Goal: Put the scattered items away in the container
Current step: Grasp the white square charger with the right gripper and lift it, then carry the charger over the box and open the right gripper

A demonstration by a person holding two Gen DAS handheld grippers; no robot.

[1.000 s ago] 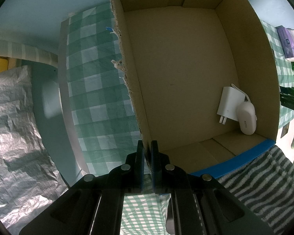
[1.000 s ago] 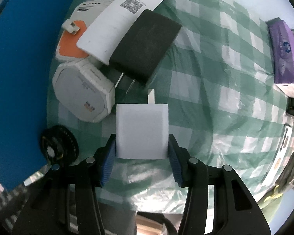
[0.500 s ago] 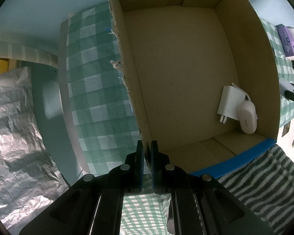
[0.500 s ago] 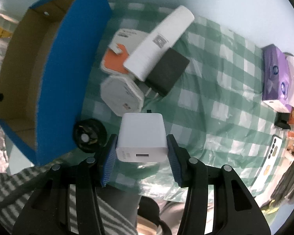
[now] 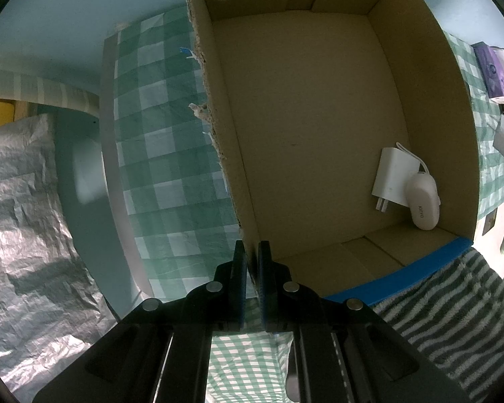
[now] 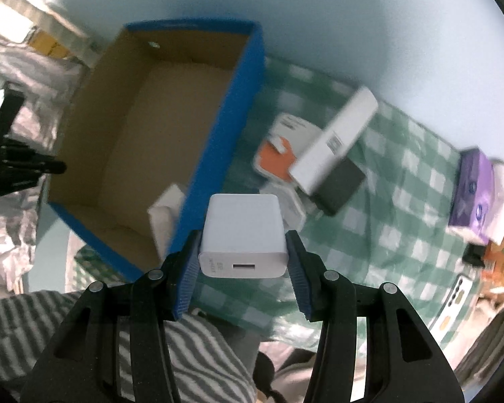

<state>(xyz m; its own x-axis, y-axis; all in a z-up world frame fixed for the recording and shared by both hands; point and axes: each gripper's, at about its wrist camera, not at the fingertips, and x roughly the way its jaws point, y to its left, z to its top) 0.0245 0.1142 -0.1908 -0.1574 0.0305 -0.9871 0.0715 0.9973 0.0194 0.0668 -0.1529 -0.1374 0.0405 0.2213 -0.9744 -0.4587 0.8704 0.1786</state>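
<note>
Seen from the left wrist camera, the left gripper (image 5: 250, 280) points straight down with its fingers (image 5: 239, 278) clamped together on the torn cardboard wall of the blue-edged box (image 5: 218, 127), which sits on a green checked cloth (image 5: 158, 154) over the tabletop. Inside the box, in the near right corner, a flat white adapter (image 5: 394, 178) lies with a white oval case (image 5: 424, 201) resting against it; the remaining cardboard floor is bare.

Seen from the right wrist camera, the right gripper (image 6: 242, 262) holds a white USB charger (image 6: 242, 238) in the air, its blue-padded fingers (image 6: 189, 268) pressed against the charger's two sides, port end facing the lens. Below and to the left stands the open box (image 6: 242, 107). On the cloth (image 6: 386, 221) beside it lie a white power bank (image 6: 336, 141), a black plug block (image 6: 341, 184) and an orange-and-white pack (image 6: 277, 159), all blurred. A purple carton (image 6: 470, 194) sits near the far right edge.
</note>
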